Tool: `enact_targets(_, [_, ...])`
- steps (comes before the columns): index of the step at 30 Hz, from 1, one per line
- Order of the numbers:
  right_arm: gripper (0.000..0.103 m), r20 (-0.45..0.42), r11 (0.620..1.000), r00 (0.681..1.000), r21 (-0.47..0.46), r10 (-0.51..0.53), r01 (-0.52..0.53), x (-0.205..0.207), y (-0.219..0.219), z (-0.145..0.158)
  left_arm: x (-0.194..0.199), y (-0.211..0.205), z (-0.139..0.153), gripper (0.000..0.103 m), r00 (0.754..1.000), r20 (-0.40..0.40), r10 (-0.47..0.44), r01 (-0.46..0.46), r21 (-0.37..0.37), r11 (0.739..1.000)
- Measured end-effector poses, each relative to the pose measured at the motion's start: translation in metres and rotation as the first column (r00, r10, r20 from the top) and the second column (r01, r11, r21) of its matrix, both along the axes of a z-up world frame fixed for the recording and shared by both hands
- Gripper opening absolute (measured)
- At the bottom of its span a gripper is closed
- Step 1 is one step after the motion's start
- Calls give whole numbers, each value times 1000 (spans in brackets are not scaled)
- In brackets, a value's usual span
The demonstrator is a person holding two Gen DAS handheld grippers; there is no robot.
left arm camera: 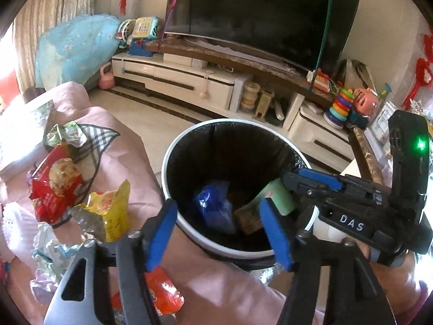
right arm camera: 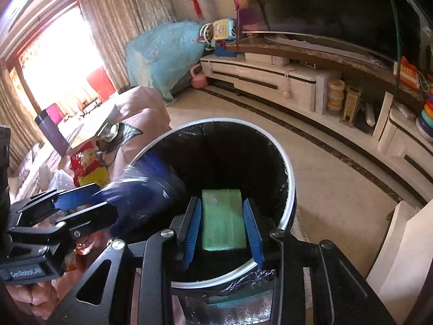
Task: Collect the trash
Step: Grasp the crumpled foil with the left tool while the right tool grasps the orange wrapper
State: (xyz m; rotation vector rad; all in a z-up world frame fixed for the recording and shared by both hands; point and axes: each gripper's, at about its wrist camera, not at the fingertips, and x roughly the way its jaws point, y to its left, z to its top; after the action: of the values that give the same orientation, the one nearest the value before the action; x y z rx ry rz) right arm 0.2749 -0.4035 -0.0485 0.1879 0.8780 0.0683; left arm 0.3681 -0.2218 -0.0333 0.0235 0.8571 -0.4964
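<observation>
A white trash bin [left arm camera: 173, 157] with a black liner stands on the floor; it also shows in the right wrist view [right arm camera: 291, 178]. My left gripper [left arm camera: 219, 233] is open over the bin's near rim. A blue wrapper [left arm camera: 213, 205] is below it inside the bin, blurred [right arm camera: 143, 187] in the right wrist view. My right gripper [right arm camera: 223, 222] holds a light green packet [right arm camera: 223, 219] between its fingers above the bin; the packet [left arm camera: 281, 195] and right gripper [left arm camera: 300, 181] also show in the left wrist view. Red [left arm camera: 54, 184], yellow [left arm camera: 113, 211] and orange [left arm camera: 162, 295] wrappers lie on the pink sofa [left arm camera: 127, 146].
A TV stand [left arm camera: 189, 78] with a large TV [left arm camera: 265, 13] and toys [left arm camera: 341, 103] runs along the far wall. A blue-covered bundle [left arm camera: 73, 46] sits far left. Silver foil wrappers [left arm camera: 48, 265] lie on the sofa. A white table edge [right arm camera: 403, 243] is at right.
</observation>
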Motion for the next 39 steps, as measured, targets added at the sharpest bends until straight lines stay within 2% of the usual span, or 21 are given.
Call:
enact_targets(4, [43, 28, 999, 999, 22, -27, 26, -6, -5, 8, -14, 8, 5, 72, 1000, 13, 8, -8, -25, 1000])
enact_targets(7, [59, 63, 999, 997, 36, -34, 32, -14, -2, 17, -29, 20, 7, 73, 1000, 26, 11, -9, -46, 999])
enact_targets(9, [77, 86, 998, 995, 47, -42, 38, -20, 1, 22, -42, 32, 7, 74, 999, 36, 19, -17, -57, 998])
enact_targets(12, [92, 128, 996, 990, 82, -54, 43, -33, 8, 29, -62, 54, 6, 75, 998, 39, 39, -36, -86, 996])
enact_targets(20, [98, 157, 988, 987, 151, -34, 10, -63, 45, 28, -124, 117, 1, 75, 989, 39, 140, -134, -126, 983])
enact_targets(27, [99, 124, 984, 992, 176, 18, -40, -79, 82, 14, -165, 164, -2, 75, 971, 7, 237, -234, -135, 963])
enact_targets(33, [99, 105, 982, 992, 164, 74, -91, -86, 112, 5, -184, 188, 2, 75, 957, -17, 291, -290, -139, 947])
enact_targets(39, [98, 97, 978, 989, 163, 111, -126, -86, 131, 0, -179, 194, 9, 75, 953, -28, 302, -303, -143, 942])
